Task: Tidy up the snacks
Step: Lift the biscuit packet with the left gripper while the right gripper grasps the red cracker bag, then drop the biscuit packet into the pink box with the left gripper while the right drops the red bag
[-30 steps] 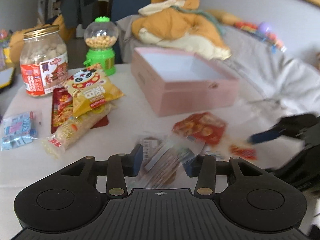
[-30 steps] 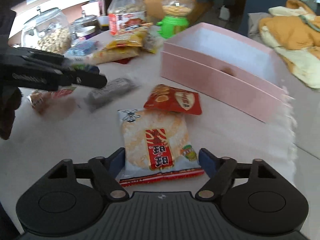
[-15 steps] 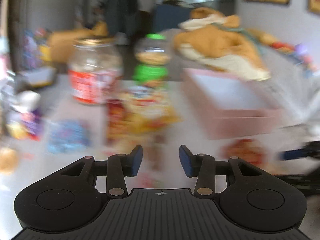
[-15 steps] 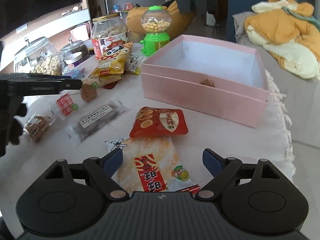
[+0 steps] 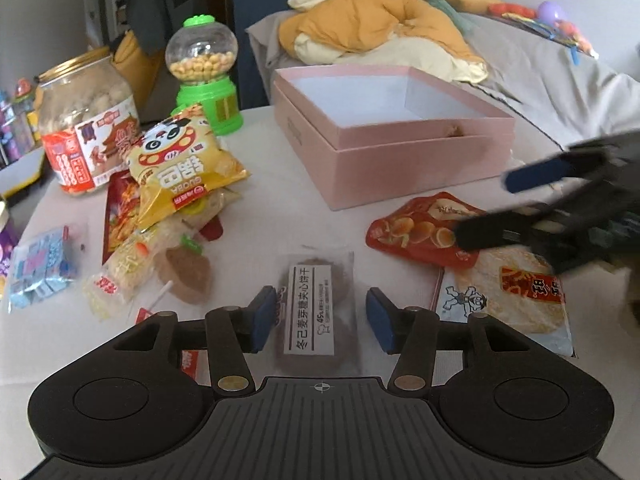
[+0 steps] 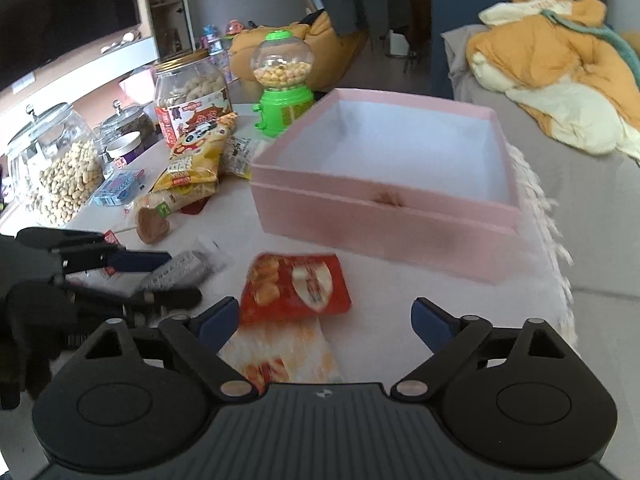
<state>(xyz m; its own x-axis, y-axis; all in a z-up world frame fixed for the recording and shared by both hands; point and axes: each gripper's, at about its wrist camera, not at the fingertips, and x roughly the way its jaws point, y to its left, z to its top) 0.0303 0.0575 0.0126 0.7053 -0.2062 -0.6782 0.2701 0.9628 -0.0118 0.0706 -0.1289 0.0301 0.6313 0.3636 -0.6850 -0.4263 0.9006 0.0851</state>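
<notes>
My left gripper [image 5: 322, 316] is open, its fingers either side of a clear packet of dark biscuits with a white label [image 5: 314, 314] lying on the table. My right gripper [image 6: 326, 320] is open just above a red snack packet [image 6: 298, 284] and a rice cracker packet [image 6: 280, 356]. The open pink box [image 6: 384, 208] stands behind them, empty but for a small brown thing at its near wall. In the left wrist view the right gripper [image 5: 520, 204] hangs over the red packet [image 5: 420, 232] and the rice cracker packet [image 5: 516, 300], in front of the pink box [image 5: 400, 148].
At the left lie a yellow panda chip bag [image 5: 180, 168], a long rice snack packet [image 5: 132, 268], a brown lollipop [image 5: 188, 276] and blue candy [image 5: 40, 264]. A labelled jar [image 5: 84, 124], a green gumball dispenser [image 5: 204, 76] and a peanut jar [image 6: 52, 168] stand behind. A bed lies to the right.
My left gripper swung left and came back, now wider open and around the biscuit packet. My right gripper moved forward from the rice cracker packet to over the red packet.
</notes>
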